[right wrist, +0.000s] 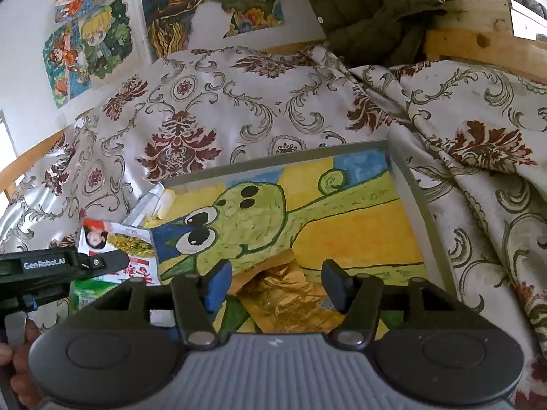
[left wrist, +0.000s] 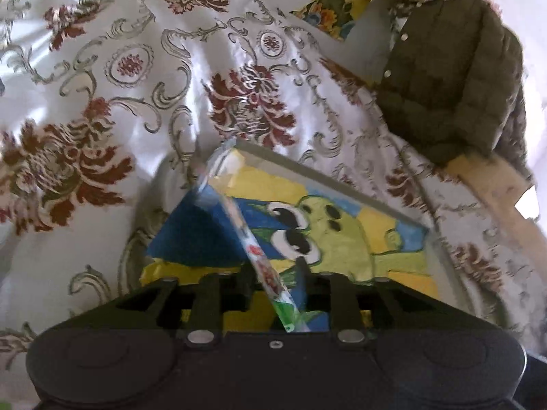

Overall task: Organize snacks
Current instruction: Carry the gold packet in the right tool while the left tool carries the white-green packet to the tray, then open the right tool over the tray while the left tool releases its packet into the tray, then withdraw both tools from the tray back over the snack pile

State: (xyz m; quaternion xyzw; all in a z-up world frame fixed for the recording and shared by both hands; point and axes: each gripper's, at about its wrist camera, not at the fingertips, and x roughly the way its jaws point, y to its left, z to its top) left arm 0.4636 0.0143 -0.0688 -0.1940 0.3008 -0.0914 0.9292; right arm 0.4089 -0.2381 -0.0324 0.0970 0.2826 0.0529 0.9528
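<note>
A shallow tray (left wrist: 307,167) with a grey rim and a drawing of a green creature on its floor lies on the floral cloth. My left gripper (left wrist: 273,266) hangs over its near corner with the jaws apart. A thin white-and-green snack packet (left wrist: 236,212) stands edge-on between them, and neither pad presses on it. From the right wrist the same packet (right wrist: 116,249) shows a red-haired figure, at the tray's (right wrist: 407,184) left edge behind the left gripper (right wrist: 102,263). My right gripper (right wrist: 277,283) is open, with a crumpled gold foil packet (right wrist: 283,294) on the tray floor between its fingers.
Floral cloth (right wrist: 191,109) covers the surface around the tray and bunches in folds at the right. An olive quilted jacket (left wrist: 451,78) hangs over a wooden frame (right wrist: 478,37) behind. Drawings (right wrist: 95,41) are on the wall. A hand (right wrist: 20,358) holds the left gripper's handle.
</note>
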